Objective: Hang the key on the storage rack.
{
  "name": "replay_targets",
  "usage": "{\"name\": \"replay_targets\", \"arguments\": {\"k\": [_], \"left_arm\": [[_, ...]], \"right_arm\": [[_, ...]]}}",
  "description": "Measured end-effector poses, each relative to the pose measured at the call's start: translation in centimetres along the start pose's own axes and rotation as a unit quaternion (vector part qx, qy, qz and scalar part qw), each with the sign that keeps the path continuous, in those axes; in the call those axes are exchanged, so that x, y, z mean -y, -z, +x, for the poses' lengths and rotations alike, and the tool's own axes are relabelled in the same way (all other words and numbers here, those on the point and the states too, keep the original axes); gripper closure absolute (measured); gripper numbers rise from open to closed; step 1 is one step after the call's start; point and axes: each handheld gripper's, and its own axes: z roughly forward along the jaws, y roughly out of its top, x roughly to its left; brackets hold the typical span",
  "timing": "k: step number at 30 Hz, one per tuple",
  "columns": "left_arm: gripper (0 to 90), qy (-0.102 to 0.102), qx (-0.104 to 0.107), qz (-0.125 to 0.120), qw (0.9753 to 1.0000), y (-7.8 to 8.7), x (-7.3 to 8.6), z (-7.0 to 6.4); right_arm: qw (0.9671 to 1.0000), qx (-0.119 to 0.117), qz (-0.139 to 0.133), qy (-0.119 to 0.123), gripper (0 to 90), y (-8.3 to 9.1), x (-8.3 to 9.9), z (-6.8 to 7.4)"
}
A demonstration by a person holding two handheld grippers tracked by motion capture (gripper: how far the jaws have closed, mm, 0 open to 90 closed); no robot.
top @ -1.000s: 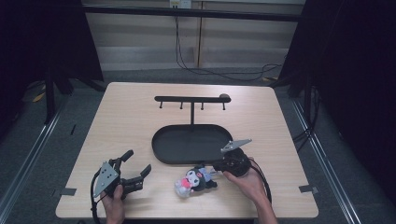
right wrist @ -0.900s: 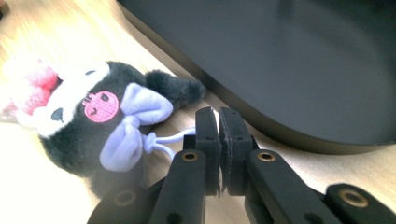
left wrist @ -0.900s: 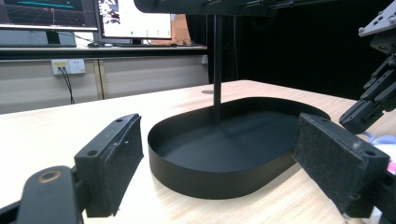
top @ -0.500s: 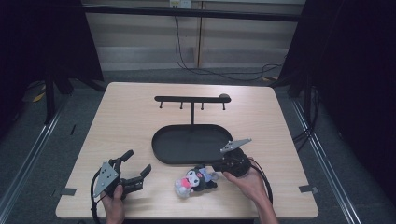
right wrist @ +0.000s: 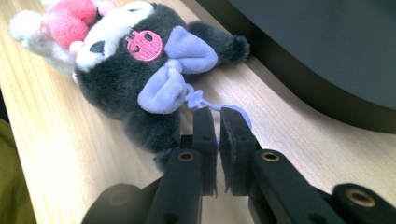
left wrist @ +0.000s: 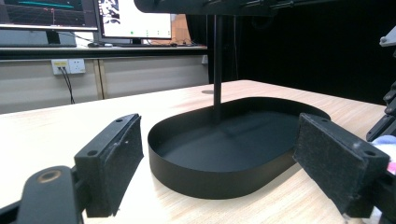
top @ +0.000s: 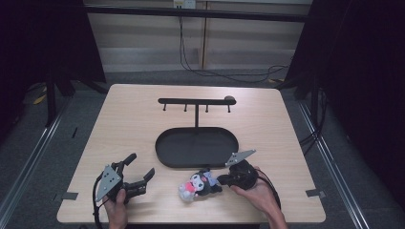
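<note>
A small black-and-white plush toy (top: 198, 183) with a pink patch and a lavender bow lies on the table in front of the black oval tray (top: 162, 152). In the right gripper view the plush (right wrist: 126, 60) lies on its side, and its thin lavender loop (right wrist: 236, 112) runs between the jaws. My right gripper (top: 220, 180) (right wrist: 215, 114) is shut on that loop, just right of the toy. My left gripper (top: 139, 167) (left wrist: 224, 158) rests open near the front left and holds nothing. It faces the tray (left wrist: 205, 179).
A black hanger stand (top: 196, 101) with several pegs rises from the back of the tray; its pole (left wrist: 217, 60) shows in the left gripper view. The table's front edge runs just below both hands. Bare wood lies to the left and at the back.
</note>
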Motion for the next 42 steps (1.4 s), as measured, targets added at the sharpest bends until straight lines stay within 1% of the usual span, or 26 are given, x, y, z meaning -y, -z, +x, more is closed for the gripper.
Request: {"name": "replay_targets", "arguments": {"k": [4, 5, 8, 11, 14, 15, 17, 18, 22, 24, 26, 27, 28, 30, 31, 32, 34, 36, 37, 39, 42], "left_arm": [[15.5, 0.0, 0.0, 0.0, 1.0, 0.0, 0.0, 0.0], [15.5, 0.0, 0.0, 0.0, 1.0, 0.0, 0.0, 0.0], [15.5, 0.0, 0.0, 0.0, 1.0, 0.0, 0.0, 0.0], [15.5, 0.0, 0.001, 0.0, 1.0, 0.0, 0.0, 0.0], [15.5, 0.0, 0.001, -0.001, 1.0, 0.0, 0.0, 0.0], [15.5, 0.0, 0.001, -0.001, 1.0, 0.0, 0.0, 0.0], [15.5, 0.0, 0.001, -0.001, 1.0, 0.0, 0.0, 0.0], [15.5, 0.0, 0.001, -0.001, 1.0, 0.0, 0.0, 0.0], [15.5, 0.0, 0.001, -0.001, 1.0, 0.0, 0.0, 0.0], [15.5, 0.0, 0.001, 0.0, 1.0, 0.0, 0.0, 0.0], [15.5, 0.0, 0.001, -0.001, 1.0, 0.0, 0.0, 0.0], [15.5, 0.0, 0.001, 0.0, 1.0, 0.0, 0.0, 0.0], [15.5, 0.0, 0.001, 0.0, 1.0, 0.0, 0.0, 0.0], [15.5, 0.0, 0.0, -0.001, 1.0, 0.0, 0.0, 0.0], [15.5, 0.0, 0.0, -0.001, 1.0, 0.0, 0.0, 0.0], [15.5, 0.0, 0.001, -0.001, 1.0, 0.0, 0.0, 0.0], [15.5, 0.0, 0.001, 0.0, 1.0, 0.0, 0.0, 0.0], [15.5, 0.0, 0.001, -0.001, 1.0, 0.0, 0.0, 0.0], [15.5, 0.0, 0.001, 0.0, 1.0, 0.0, 0.0, 0.0], [15.5, 0.0, 0.001, -0.001, 1.0, 0.0, 0.0, 0.0], [15.5, 0.0, 0.001, -0.001, 1.0, 0.0, 0.0, 0.0]], "right_arm": [[1.0, -0.006, -0.004, 0.003, 82.3, 0.0, -0.2, 0.1], [0.9999, -0.009, -0.001, 0.01, 80.7, -0.2, -0.3, 0.1], [0.9998, -0.008, 0.009, 0.013, 78.0, -0.7, -0.4, 0.0], [0.9998, -0.012, 0.006, 0.013, 75.5, -1.0, -0.4, 0.1], [0.9996, -0.001, 0.018, 0.021, 71.0, -1.6, -0.4, 0.2], [0.9995, 0.004, 0.017, 0.025, 71.1, -1.7, -0.3, 0.2], [0.9995, 0.001, 0.012, 0.029, 71.1, -1.8, -0.3, 0.3], [0.9994, 0.002, 0.014, 0.031, 71.1, -1.8, -0.3, 0.4], [0.9982, 0.012, 0.016, 0.056, 71.7, -1.9, -0.2, 0.7], [0.9982, 0.008, 0.016, 0.057, 71.7, -1.8, -0.2, 0.6], [0.9974, 0.018, 0.016, 0.067, 73.2, -1.8, -0.1, 0.9], [0.9969, 0.02, 0.016, 0.074, 73.6, -1.8, -0.1, 0.9], [0.9969, 0.021, 0.016, 0.075, 75.7, -1.8, -0.1, 1.0], [0.9968, 0.021, 0.017, 0.075, 84.7, -1.7, 0.0, 1.0], [0.997, 0.019, 0.017, 0.073, 86.8, -1.7, 0.1, 1.0], [0.9977, 0.019, 0.014, 0.063, 87.0, -1.7, 0.1, 0.9], [0.9983, 0.021, 0.015, 0.052, 87.2, -1.6, 0.1, 0.7], [0.9986, 0.022, 0.025, 0.042, 87.3, -1.4, 0.0, 0.6], [0.9988, 0.016, 0.022, 0.04, 87.3, -1.3, -0.1, 0.5], [0.9995, 0.002, 0.01, 0.029, 87.4, -0.7, -0.3, 0.4], [0.9997, -0.01, 0.0, 0.02, 87.4, 0.2, -0.7, 0.3]]}}
